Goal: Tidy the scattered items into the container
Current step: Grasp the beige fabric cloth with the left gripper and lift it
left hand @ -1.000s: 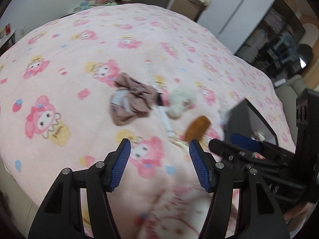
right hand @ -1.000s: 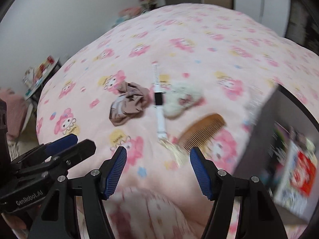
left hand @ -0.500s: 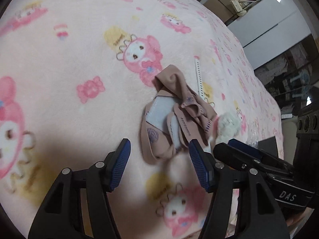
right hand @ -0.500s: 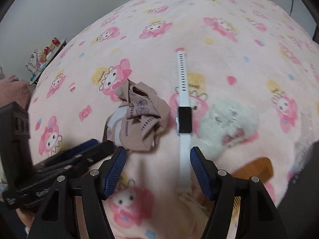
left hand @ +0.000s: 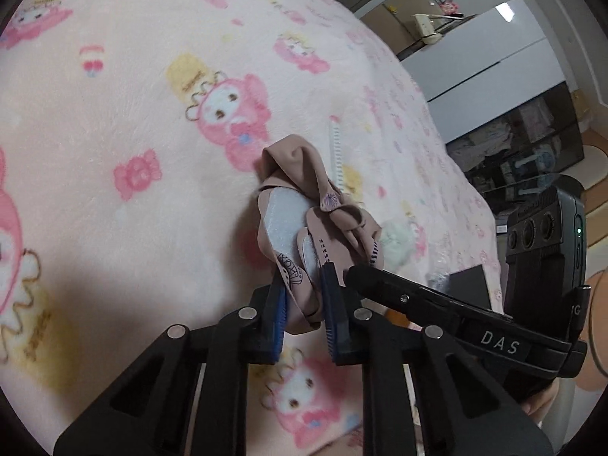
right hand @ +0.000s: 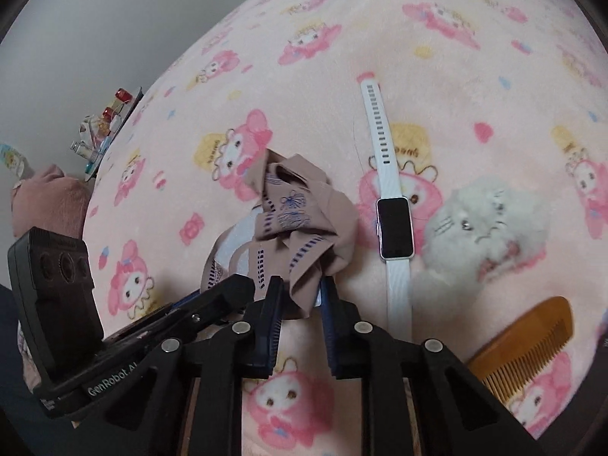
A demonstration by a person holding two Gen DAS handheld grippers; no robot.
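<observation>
The pink blanket (right hand: 475, 57) lies bare across its far half and toward its left edge, giving open passage there. Near the front edge the crumpled beige cloth (right hand: 304, 220) stands as a raised bump. Just right of it the white smartwatch (right hand: 393, 228) runs front to back, with the fluffy toy (right hand: 490, 228) beside it and the wooden comb (right hand: 528, 342) nearer the front, leaving only narrow gaps.
</observation>
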